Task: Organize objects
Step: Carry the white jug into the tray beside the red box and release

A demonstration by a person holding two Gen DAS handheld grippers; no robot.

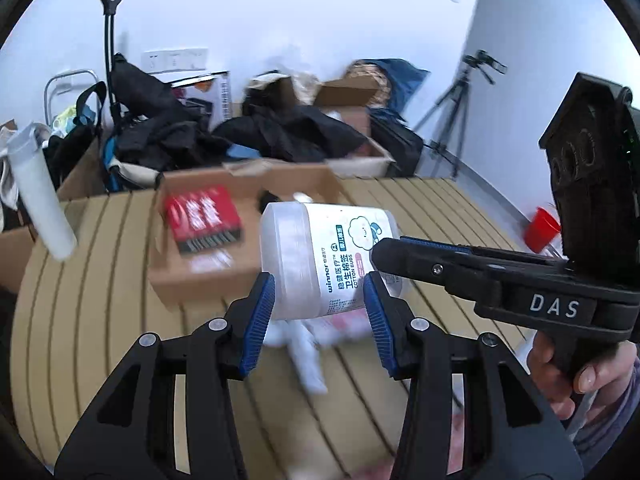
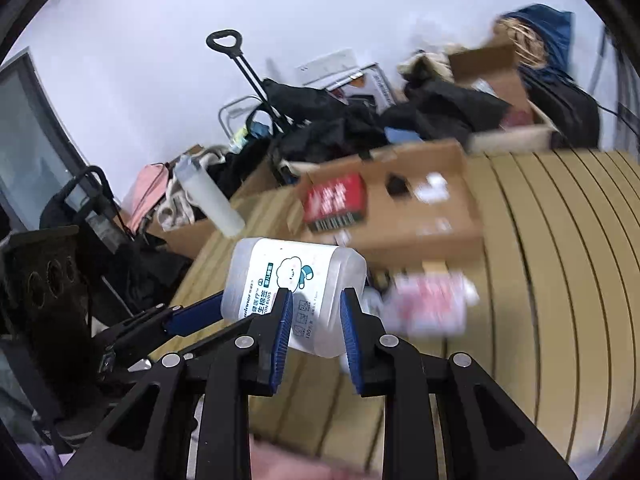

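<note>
A clear plastic cotton-bud jar (image 1: pixel 320 256) with a white label is held in the air above the slatted table (image 1: pixel 100 280). My left gripper (image 1: pixel 320 300) is shut on its lid end. My right gripper (image 2: pixel 314 320) grips its other end (image 2: pixel 304 292); its finger shows from the right in the left wrist view (image 1: pixel 420 254). Behind the jar an open cardboard box (image 1: pixel 224 248) holds a red packet (image 1: pixel 204 216). The box (image 2: pixel 420 208) and red packet (image 2: pixel 334 200) also show in the right wrist view.
A white tube (image 1: pixel 40 196) stands at the table's left edge. Pink and white packets (image 2: pixel 432 304) lie on the table under the jar. Bags, black clothes and boxes (image 1: pixel 280 128) pile up behind the table. A tripod (image 1: pixel 460 112) and a red cup (image 1: pixel 540 228) are at the right.
</note>
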